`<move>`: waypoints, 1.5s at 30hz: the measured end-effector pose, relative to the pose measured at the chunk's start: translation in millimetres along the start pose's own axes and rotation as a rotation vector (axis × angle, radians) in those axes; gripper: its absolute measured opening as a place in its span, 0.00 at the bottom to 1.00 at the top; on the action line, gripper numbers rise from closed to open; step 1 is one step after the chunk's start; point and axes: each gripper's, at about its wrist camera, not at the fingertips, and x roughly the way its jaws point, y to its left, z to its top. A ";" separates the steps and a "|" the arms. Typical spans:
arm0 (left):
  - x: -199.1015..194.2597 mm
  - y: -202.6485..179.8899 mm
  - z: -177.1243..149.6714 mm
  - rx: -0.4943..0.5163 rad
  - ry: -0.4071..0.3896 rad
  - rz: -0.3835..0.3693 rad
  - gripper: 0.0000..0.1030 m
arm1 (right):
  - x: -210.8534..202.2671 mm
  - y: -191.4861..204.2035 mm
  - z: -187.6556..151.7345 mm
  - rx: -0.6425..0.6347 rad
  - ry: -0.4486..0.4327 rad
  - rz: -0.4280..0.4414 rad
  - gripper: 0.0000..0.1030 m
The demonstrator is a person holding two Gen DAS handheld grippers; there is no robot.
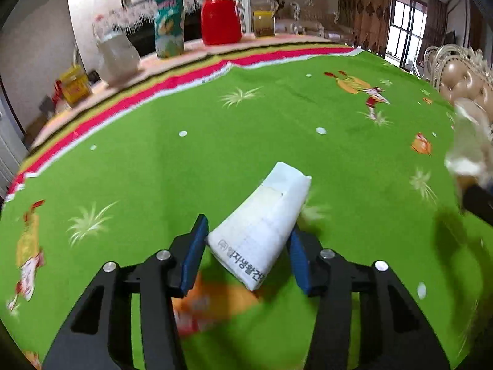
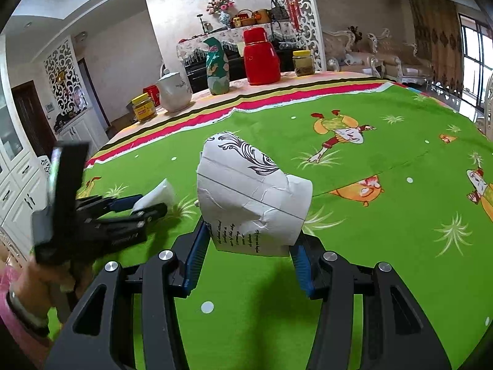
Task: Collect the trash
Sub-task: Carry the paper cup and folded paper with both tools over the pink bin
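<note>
Paper cup (image 1: pixel 262 231), white, light and crushable, lay mid-bench between left gripper (image 1: pixel 246 246) jaws pinching its walls; right gripper (image 2: pixel 249 246) jaws pinched crumpled printed cup (image 2: pixel 249 197).

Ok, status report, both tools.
Left tool shut on white paper cup. Right tool shut on crumpled printed cup. Green tablecloth, nothing blocking.

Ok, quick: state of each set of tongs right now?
Left tongs: closed on the white paper packet.
Right tongs: closed on the crumpled paper cup.
</note>
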 end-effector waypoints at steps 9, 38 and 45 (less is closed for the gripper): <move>-76.1 -10.5 -50.7 -0.097 -0.107 0.101 0.47 | 7.7 22.8 -9.3 -0.079 0.043 0.042 0.47; -240.5 -34.8 -202.6 -0.297 -0.250 0.145 0.49 | -126.2 94.8 -101.5 -0.326 -0.002 0.194 0.47; -263.3 -41.7 -235.2 -0.298 -0.260 0.161 0.49 | -148.4 109.5 -124.2 -0.332 -0.023 0.232 0.47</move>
